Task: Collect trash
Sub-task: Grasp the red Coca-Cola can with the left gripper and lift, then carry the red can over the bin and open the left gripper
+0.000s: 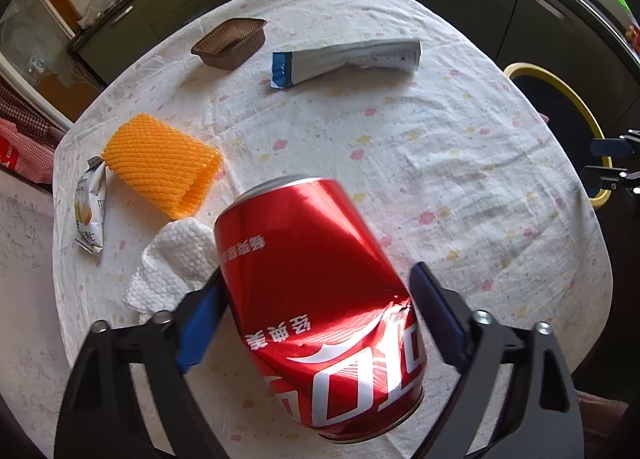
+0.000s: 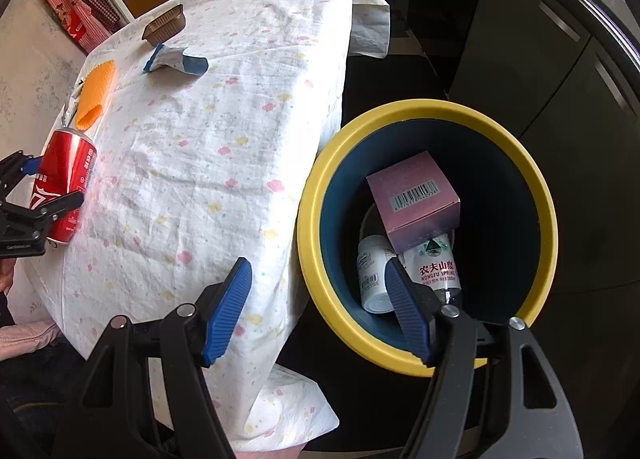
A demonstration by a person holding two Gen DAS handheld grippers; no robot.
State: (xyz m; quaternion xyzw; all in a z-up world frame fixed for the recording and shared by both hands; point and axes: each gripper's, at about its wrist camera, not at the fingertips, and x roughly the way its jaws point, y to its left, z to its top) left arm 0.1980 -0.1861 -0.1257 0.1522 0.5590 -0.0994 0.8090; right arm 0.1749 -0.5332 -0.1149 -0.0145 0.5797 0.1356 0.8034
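The left gripper (image 1: 316,323) straddled the dented red aluminium cola can (image 1: 320,307), its jaws apart and not visibly clamped, ready for lifting; the right gripper (image 2: 320,311) waited, jaws apart and empty, above the yellow-rimmed blue bin (image 2: 520,147).

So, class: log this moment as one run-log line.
left claw: around can, not gripped | right claw: open, empty, by bin | bin: box, bottles

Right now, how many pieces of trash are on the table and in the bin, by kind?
Cans: 1, red can
Wrappers: 2, silver wrapper, small packet
Trays: 1, brown tray
Foam nets: 1, orange net
Tissues: 1, white tissue
Boxes: 1, pink box
Bottles: 2, water bottle, white bottle
Total: 9
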